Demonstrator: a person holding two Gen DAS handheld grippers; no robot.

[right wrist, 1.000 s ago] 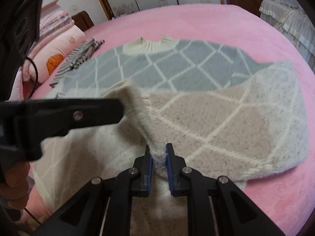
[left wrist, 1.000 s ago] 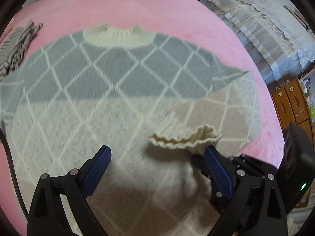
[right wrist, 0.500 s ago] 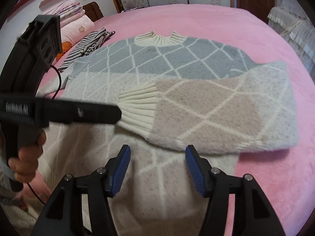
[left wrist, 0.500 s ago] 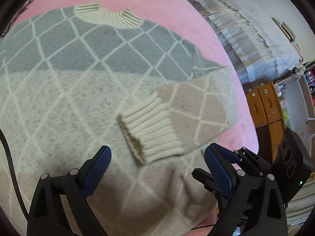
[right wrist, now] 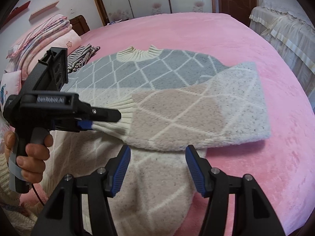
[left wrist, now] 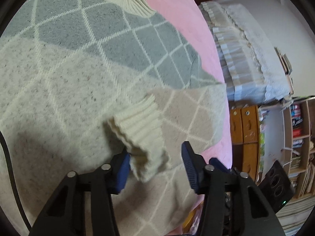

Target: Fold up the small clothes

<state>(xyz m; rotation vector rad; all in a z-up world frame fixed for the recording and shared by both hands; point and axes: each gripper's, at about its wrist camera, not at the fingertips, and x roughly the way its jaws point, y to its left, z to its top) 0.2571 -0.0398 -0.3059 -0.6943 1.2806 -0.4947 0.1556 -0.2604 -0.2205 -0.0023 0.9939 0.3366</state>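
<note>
I see the sweater (right wrist: 157, 90) spread flat on the pink bed (right wrist: 246, 45), thick, soft and floppy, I judge. Its folded sleeve (right wrist: 196, 116) crosses the chest. My left gripper (left wrist: 155, 167) is closing around the ribbed cuff (left wrist: 141, 129), the firmest hold; the right gripper (right wrist: 157, 169) is spread and empty.

A: Sweater (right wrist: 177, 118)?
B: Fuzzy knit, matt, speckled; cuff (left wrist: 141, 125) and collar (right wrist: 137, 54) ribbed.
A: Bed cover (right wrist: 216, 39)?
B: Pink plush fleece, soft nap, slight sheen.
A: Grippers?
B: Left gripper (left wrist: 155, 169) and right gripper (right wrist: 157, 169) matt black plastic, blue ridged rubbery pads (right wrist: 122, 167), shiny metal screws.
A: Background?
B: Glossy orange-brown wood cabinet (left wrist: 244, 125); lacy cloth cover (right wrist: 285, 25).
</note>
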